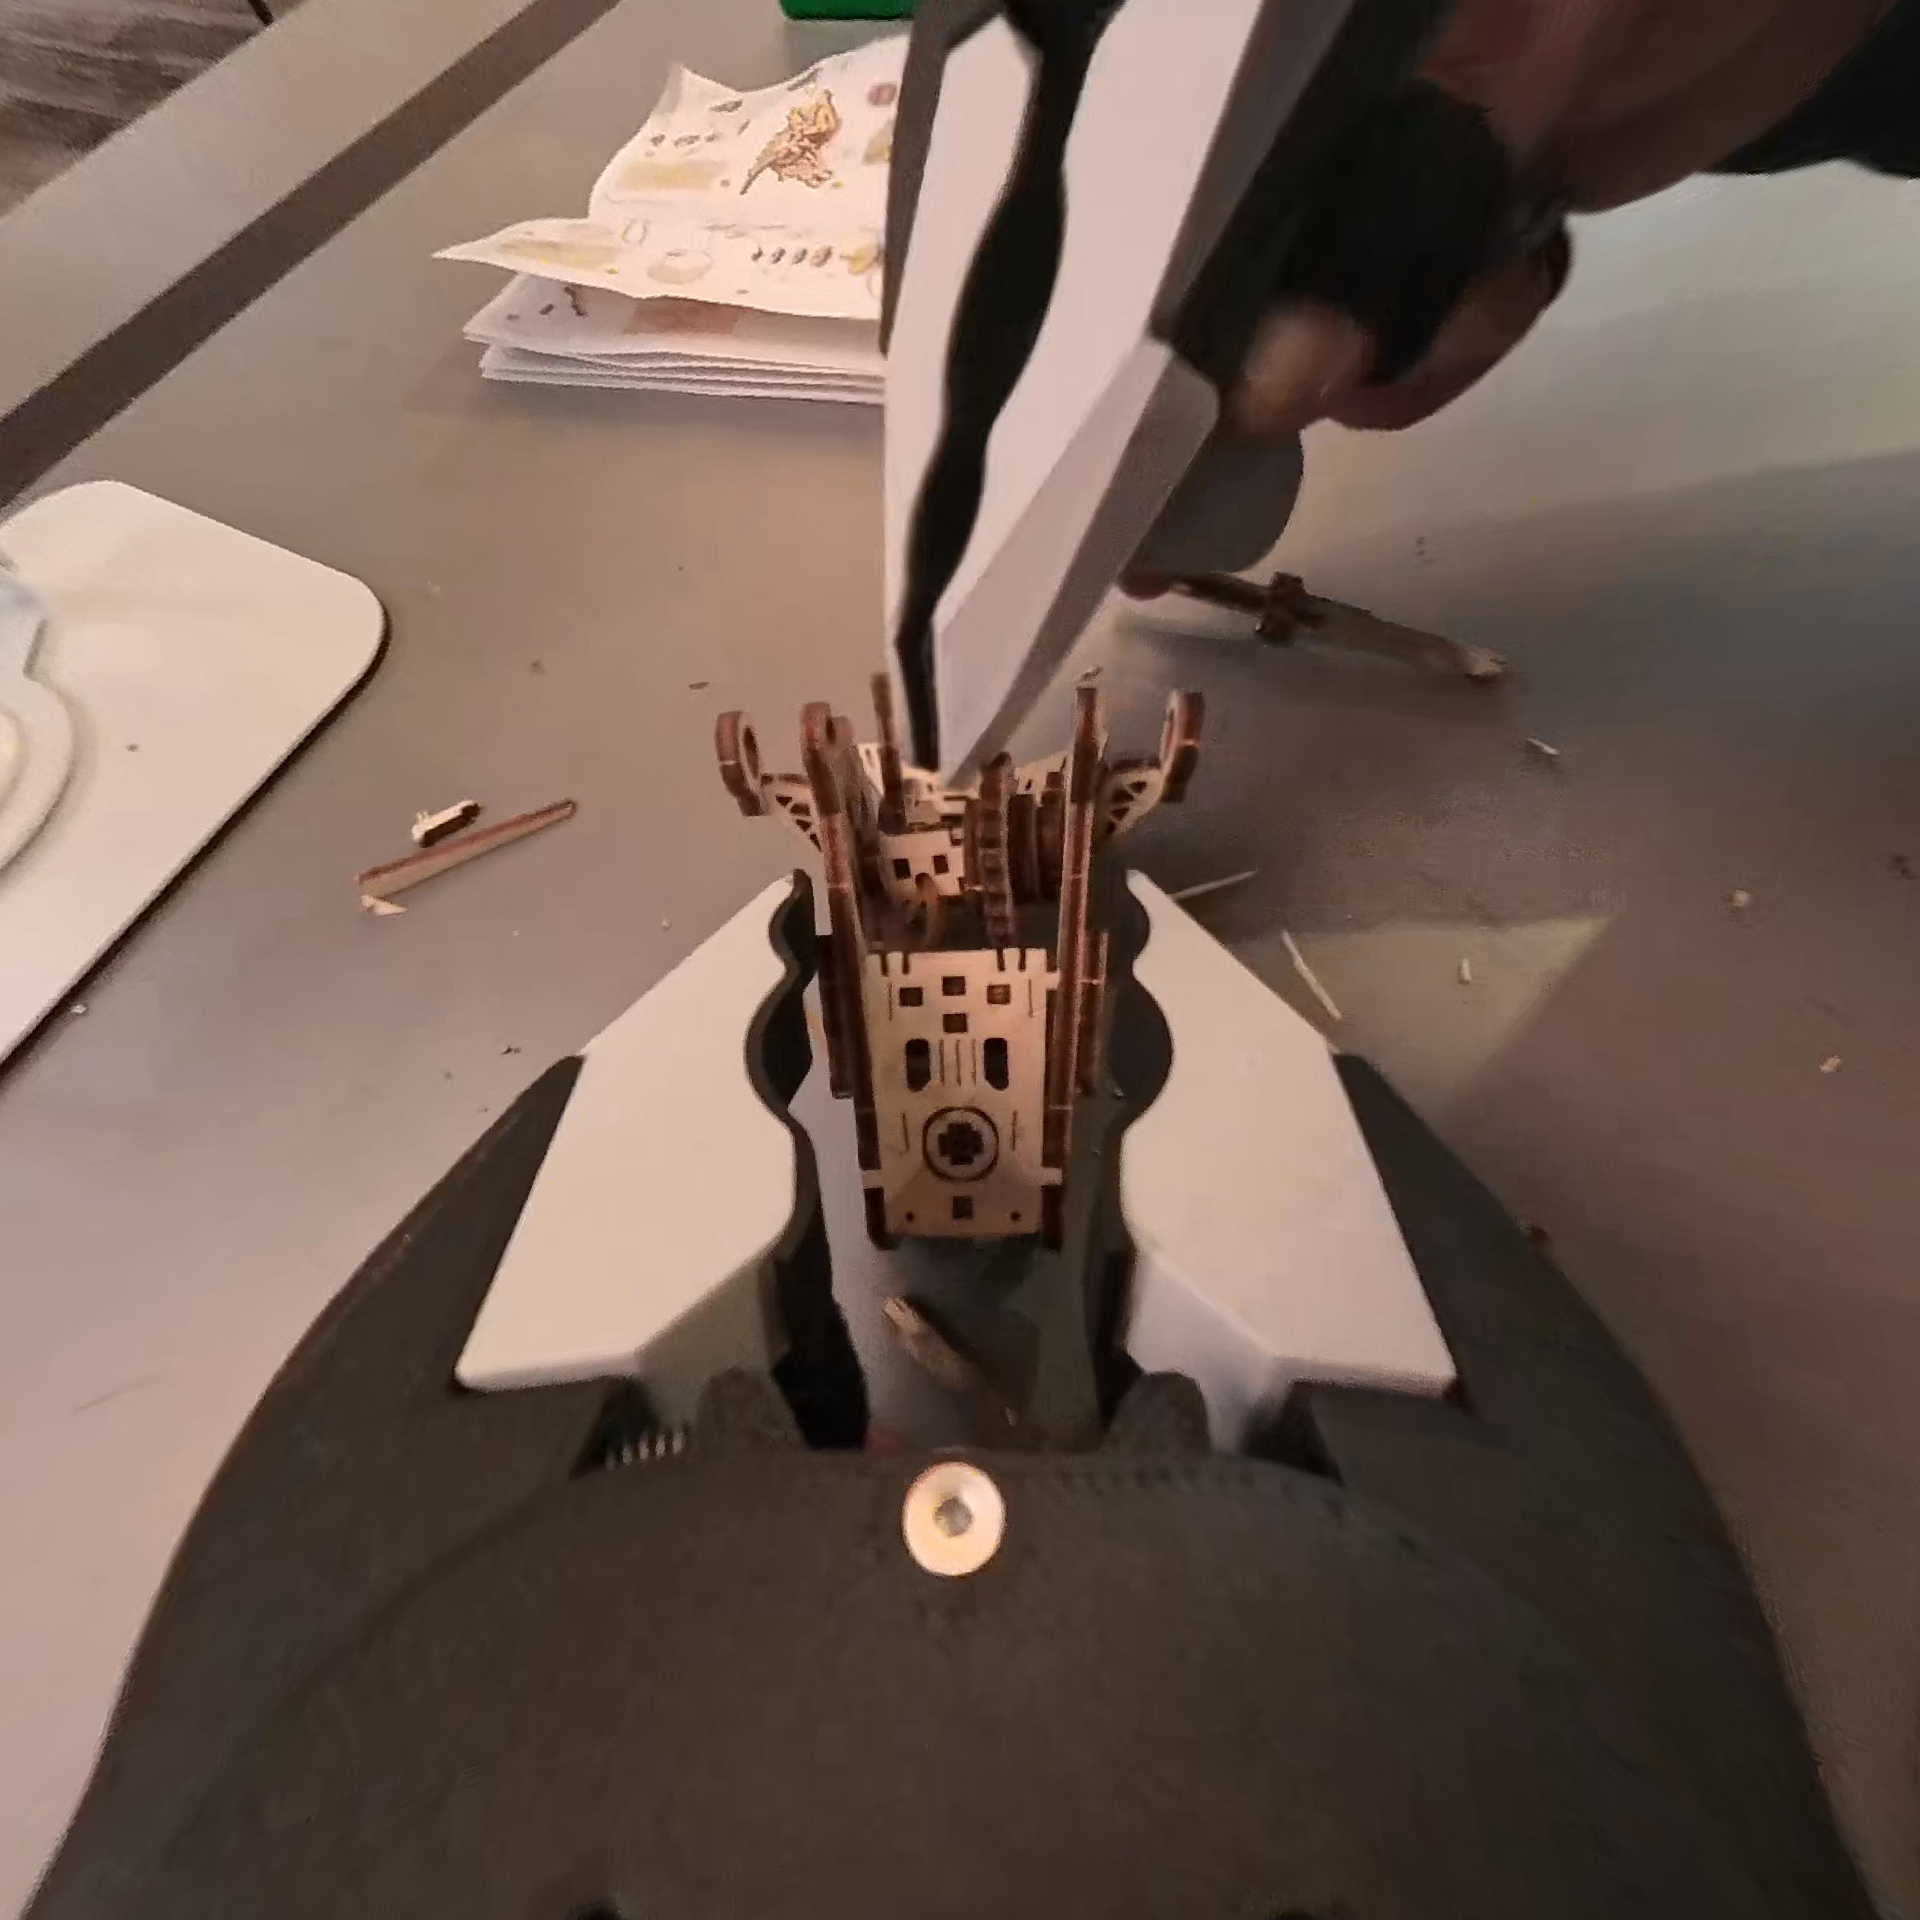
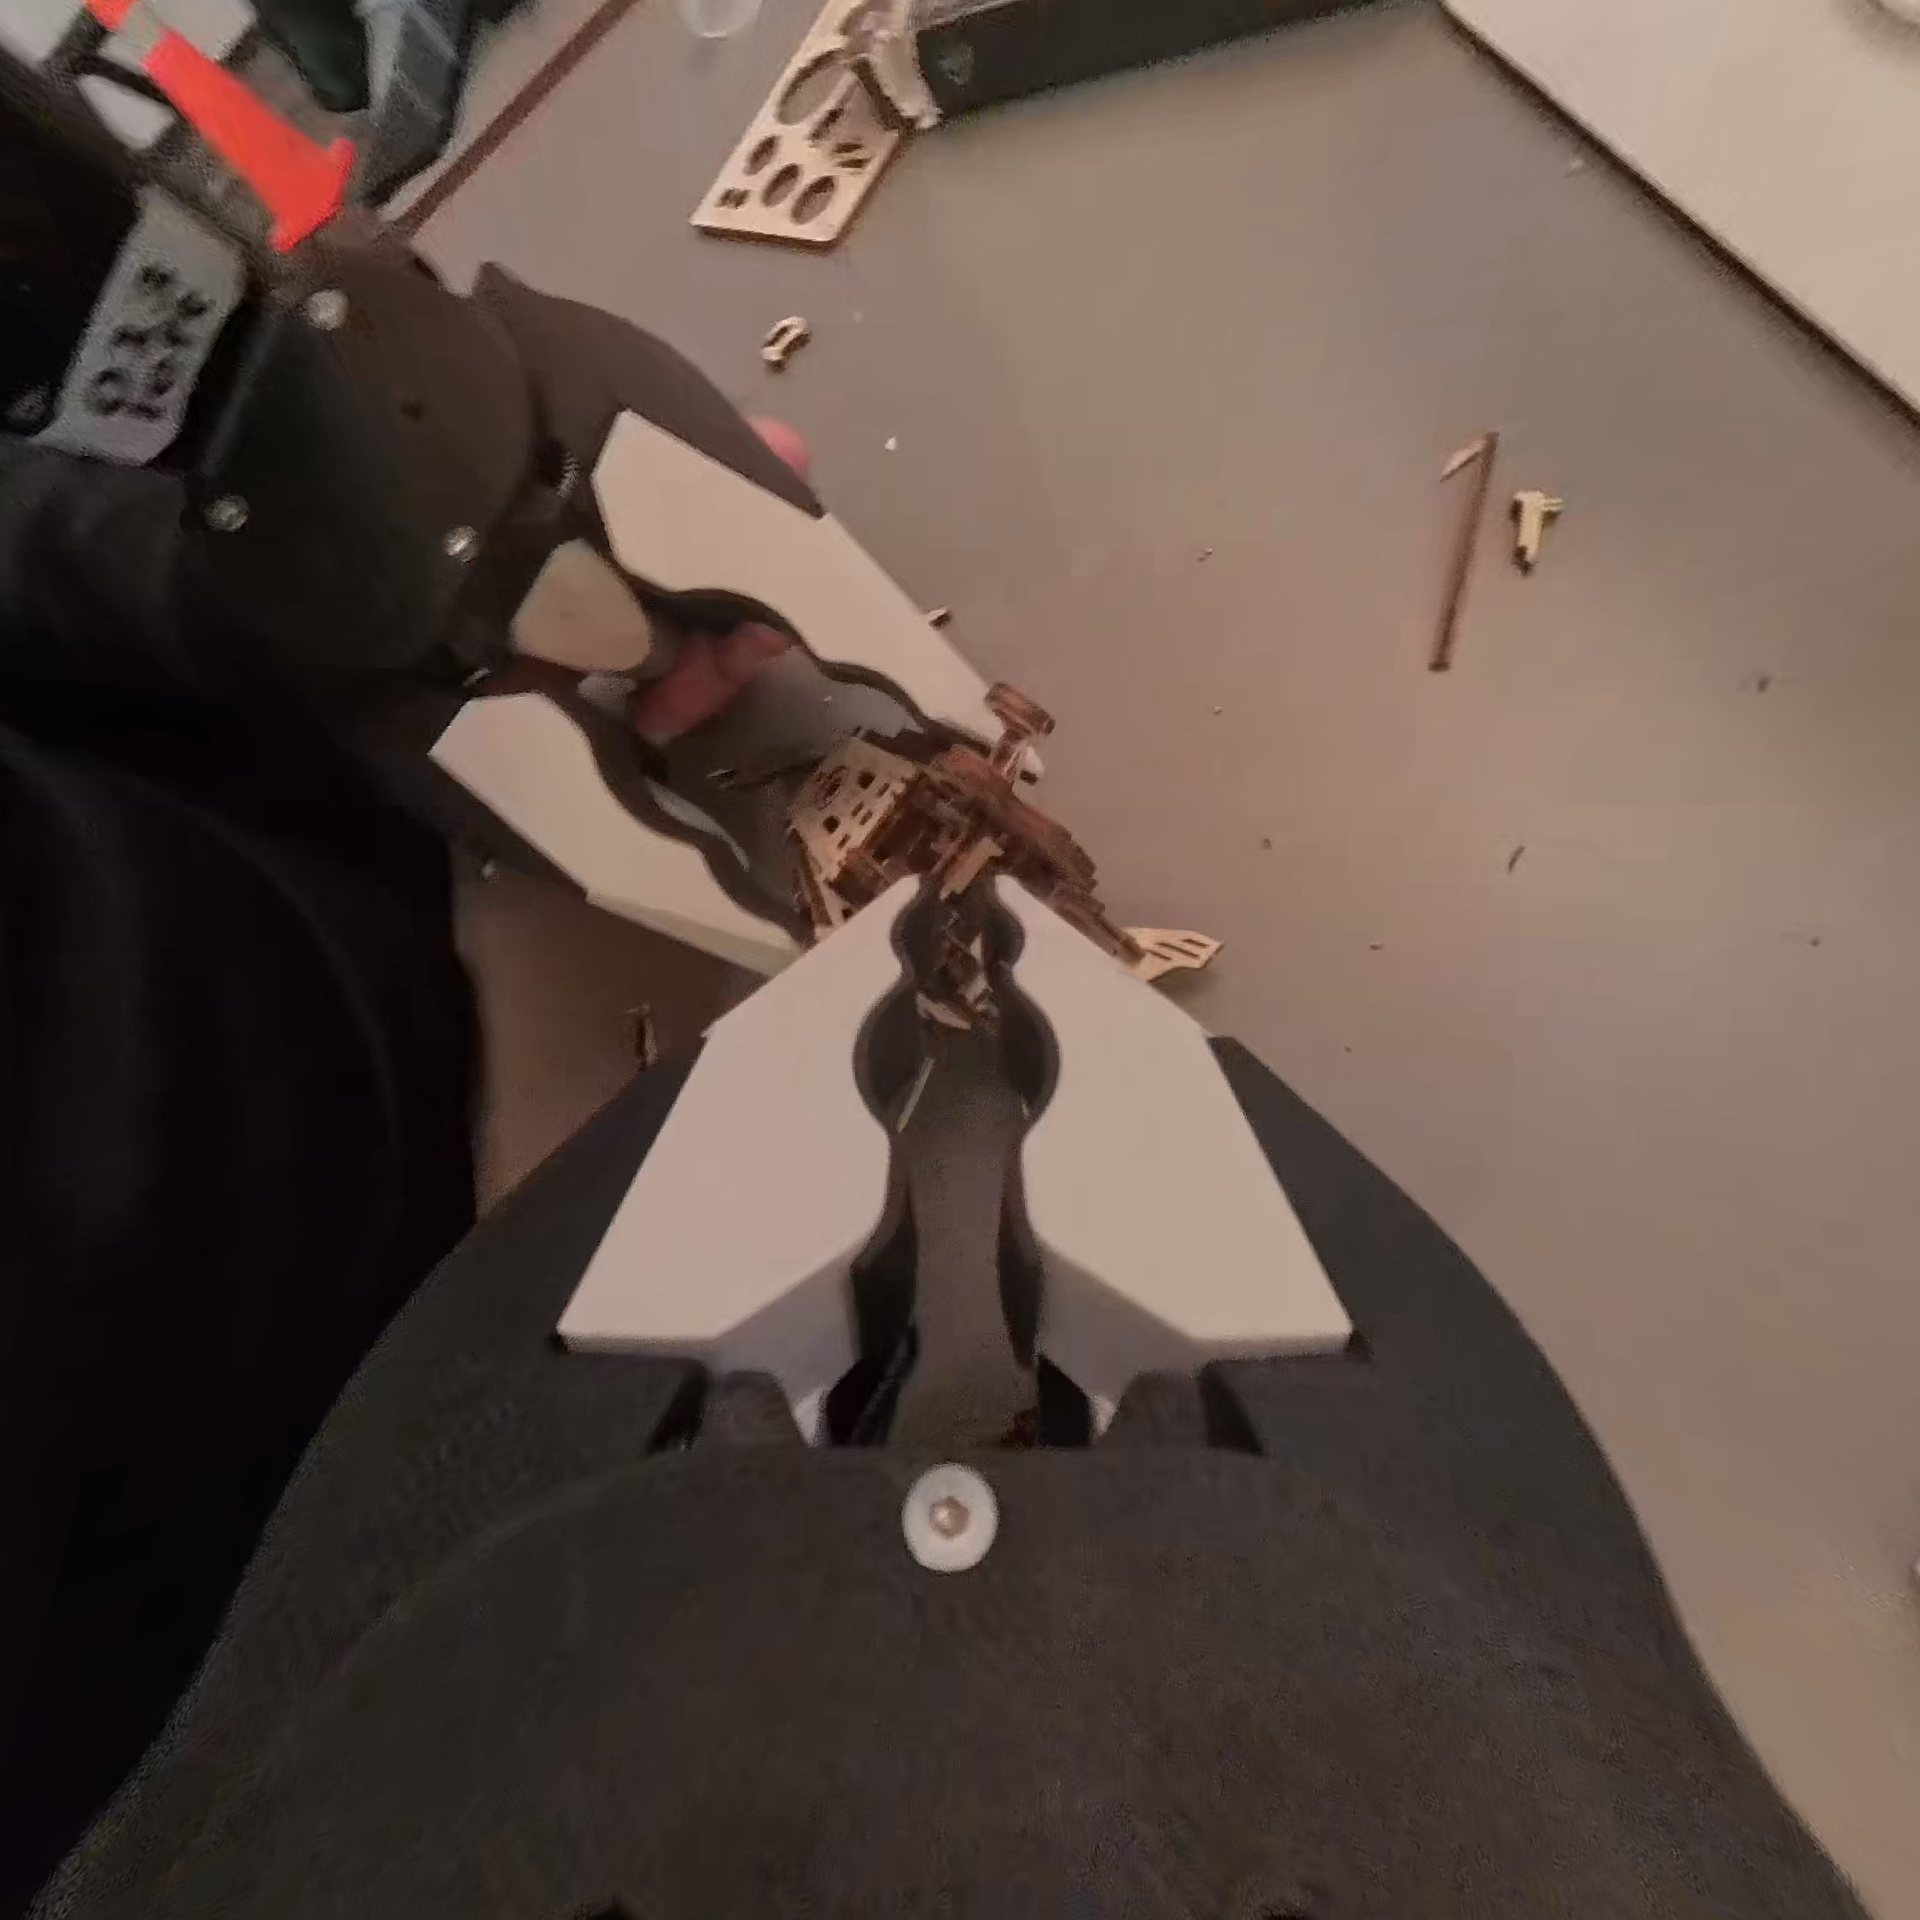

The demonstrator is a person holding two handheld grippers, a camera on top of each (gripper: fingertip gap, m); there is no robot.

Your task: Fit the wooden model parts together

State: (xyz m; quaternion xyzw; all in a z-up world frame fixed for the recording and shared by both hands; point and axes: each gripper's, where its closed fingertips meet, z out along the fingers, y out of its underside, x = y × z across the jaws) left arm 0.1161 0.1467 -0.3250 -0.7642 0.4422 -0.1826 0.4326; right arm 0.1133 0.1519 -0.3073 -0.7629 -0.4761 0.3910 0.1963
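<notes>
The wooden model (image 1: 961, 997) is a half-built frame of pale laser-cut plates with dark burnt edges, slotted uprights, gear-like discs inside and ringed arms sticking out at its far end. It sits raised off the grey table (image 1: 416, 623), clamped by its two side walls between the fingers of the left gripper (image 1: 961, 914). The right gripper (image 2: 951, 914) comes down from above with its fingers drawn almost together at the tips, reaching into the model's far end; whether they pinch a small part there is not clear. This looks like the seating step. The next move calls for a straight, gentle press while the left grip keeps steady. Loose sticks (image 1: 468, 844), instruction sheets (image 1: 707, 260) and a punched-out board (image 2: 795, 177) lie around.
</notes>
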